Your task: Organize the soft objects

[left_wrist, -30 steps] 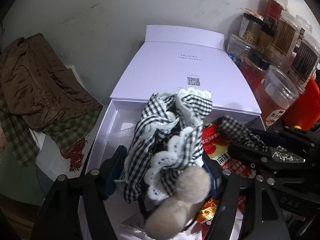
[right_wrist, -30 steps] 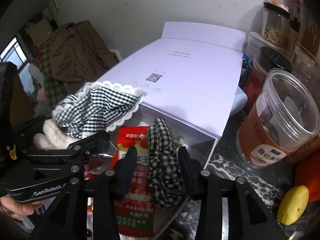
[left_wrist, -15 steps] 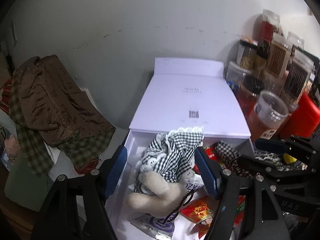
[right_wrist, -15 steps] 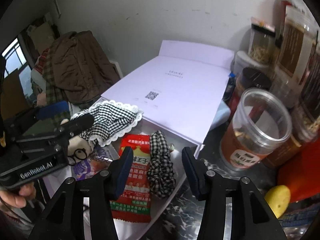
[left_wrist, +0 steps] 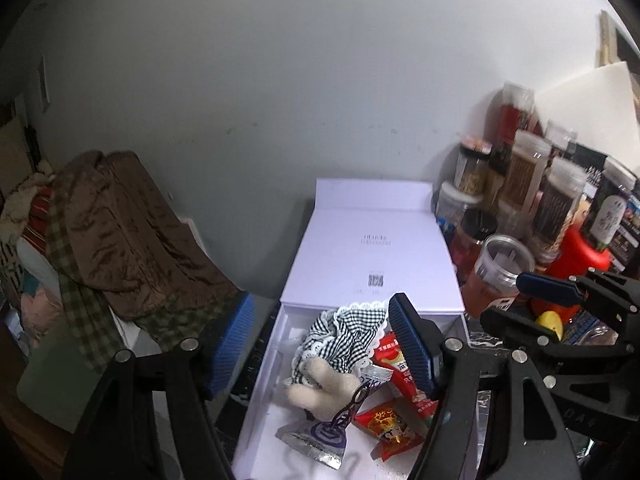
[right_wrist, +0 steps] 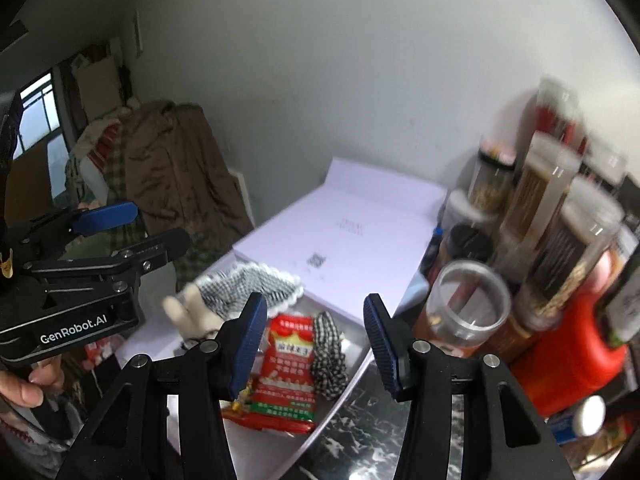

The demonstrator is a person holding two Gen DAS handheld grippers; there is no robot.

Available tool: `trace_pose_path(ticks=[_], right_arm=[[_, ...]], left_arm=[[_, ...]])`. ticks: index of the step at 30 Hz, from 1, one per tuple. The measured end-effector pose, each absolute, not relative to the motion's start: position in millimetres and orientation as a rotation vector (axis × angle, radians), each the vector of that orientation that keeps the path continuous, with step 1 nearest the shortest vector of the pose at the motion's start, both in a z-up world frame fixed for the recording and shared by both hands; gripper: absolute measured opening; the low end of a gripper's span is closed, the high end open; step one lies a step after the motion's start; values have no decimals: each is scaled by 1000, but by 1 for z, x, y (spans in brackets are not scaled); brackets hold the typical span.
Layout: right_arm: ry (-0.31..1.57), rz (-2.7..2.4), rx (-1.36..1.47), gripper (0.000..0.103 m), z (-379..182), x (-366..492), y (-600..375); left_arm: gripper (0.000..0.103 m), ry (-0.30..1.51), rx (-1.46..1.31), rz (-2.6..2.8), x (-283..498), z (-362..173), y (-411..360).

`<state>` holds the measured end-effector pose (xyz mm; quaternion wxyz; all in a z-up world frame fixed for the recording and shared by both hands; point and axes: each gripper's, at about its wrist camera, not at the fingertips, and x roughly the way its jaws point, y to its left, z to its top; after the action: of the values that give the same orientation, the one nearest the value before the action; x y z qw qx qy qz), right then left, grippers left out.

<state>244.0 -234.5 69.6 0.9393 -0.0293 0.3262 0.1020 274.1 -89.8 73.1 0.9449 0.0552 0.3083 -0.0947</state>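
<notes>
Many jars [left_wrist: 524, 184] crowd dark marbled counter [right_wrist: 372, 436] by grey wall [left_wrist: 280, 80].

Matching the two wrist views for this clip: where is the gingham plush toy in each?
Left wrist: plush toy lies low centre in the white box, between the open left gripper fingers.
Right wrist: plush toy sits left of centre.
Shared landmark: red snack packet.

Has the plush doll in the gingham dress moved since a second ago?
Yes. The plush doll has gone from between the left gripper fingers down into the white box.
</notes>
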Motion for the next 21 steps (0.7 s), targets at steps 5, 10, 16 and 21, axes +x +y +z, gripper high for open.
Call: trace_pose_path(ticks=[5, 10, 16, 21], right_arm=[[565, 194, -71, 59, 100, 216, -232], [465, 179, -77, 75, 131, 181, -231], [355, 138, -99, 93, 159, 136, -233], [309, 110, -105, 98, 168, 105, -233]], left_arm=[[69, 567, 120, -196, 249, 101, -86], [69, 512, 116, -215, 222, 126, -85], [70, 465, 105, -232, 191, 146, -81], [70, 453, 110, -232, 167, 154, -82]])
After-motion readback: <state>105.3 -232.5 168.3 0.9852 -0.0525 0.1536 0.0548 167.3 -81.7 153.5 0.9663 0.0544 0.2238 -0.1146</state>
